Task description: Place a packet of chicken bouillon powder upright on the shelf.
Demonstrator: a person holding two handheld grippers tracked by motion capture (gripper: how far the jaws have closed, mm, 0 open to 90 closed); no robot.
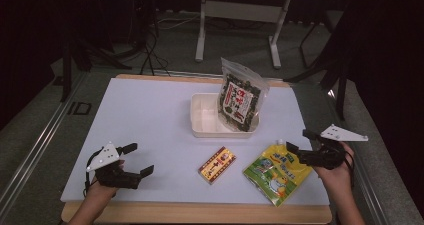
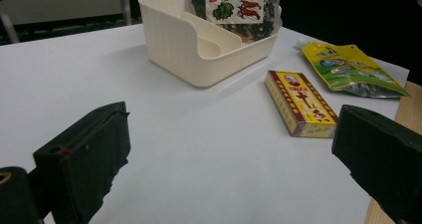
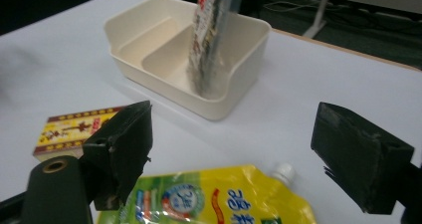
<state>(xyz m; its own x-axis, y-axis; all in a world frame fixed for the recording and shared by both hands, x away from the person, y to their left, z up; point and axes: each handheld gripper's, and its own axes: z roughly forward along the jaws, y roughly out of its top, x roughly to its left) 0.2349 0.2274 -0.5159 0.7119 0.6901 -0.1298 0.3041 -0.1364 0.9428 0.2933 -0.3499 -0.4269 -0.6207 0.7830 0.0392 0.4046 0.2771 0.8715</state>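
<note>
Packing into the white bin (image 1: pixel 202 120), judged about a third done: seaweed bag (image 1: pixel 240 101) already standing in its right compartment, red-and-yellow box (image 1: pixel 217 164) and yellow spout pouch (image 1: pixel 276 170) left lying on the table (image 1: pixel 150 115) near the front edge. Right claw (image 1: pixel 301 145) spread wide, empty, just over the pouch's spout end. Left claw (image 1: pixel 137 159) likewise gaping, empty, well left of the box.
</note>
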